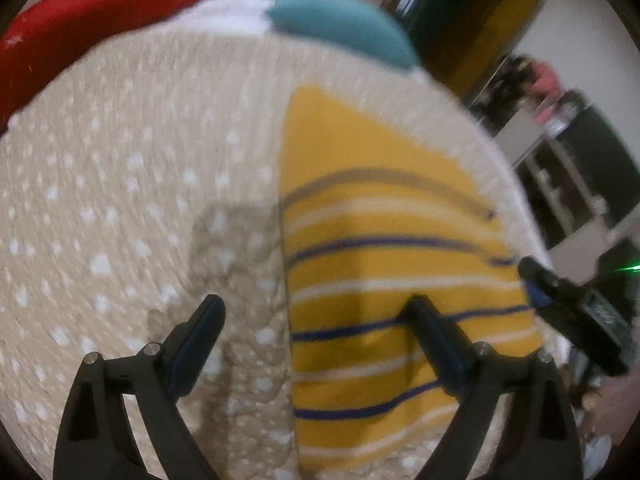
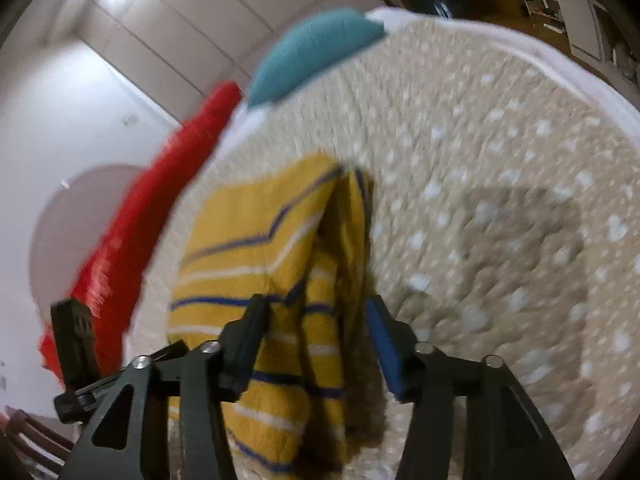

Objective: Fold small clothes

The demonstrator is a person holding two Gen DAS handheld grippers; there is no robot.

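Nearest to us, the left gripper (image 1: 316, 312) hangs with its jaws spread wide and nothing pinched between them: one finger sits above the bare bedspread (image 1: 120, 200), the other above the yellow striped garment (image 1: 380, 264). Whether that finger touches the cloth we cannot tell through the blur.

Our right gripper (image 2: 316, 312) also has its jaws apart. A raised fold of the garment (image 2: 256, 264) stands between its fingers, yet the pads do not press on it; the blue pad on the right side shows clear of the cloth.

The garment, yellow with dark blue and white stripes, lies on the beige bedspread dotted with white, close to us. In the left wrist view it lies flat with one straight edge running away from us and it narrows to a point farther on; its other side reaches close to the bedspread's right edge, where the tip of the right gripper shows.

Farther on, at the far edge of the bedspread (image 2: 480, 160), a teal cushion (image 1: 344, 26) rests, and a red cushion (image 1: 100, 24) lies beside it toward the far left corner, with a white strip of bedding between them.
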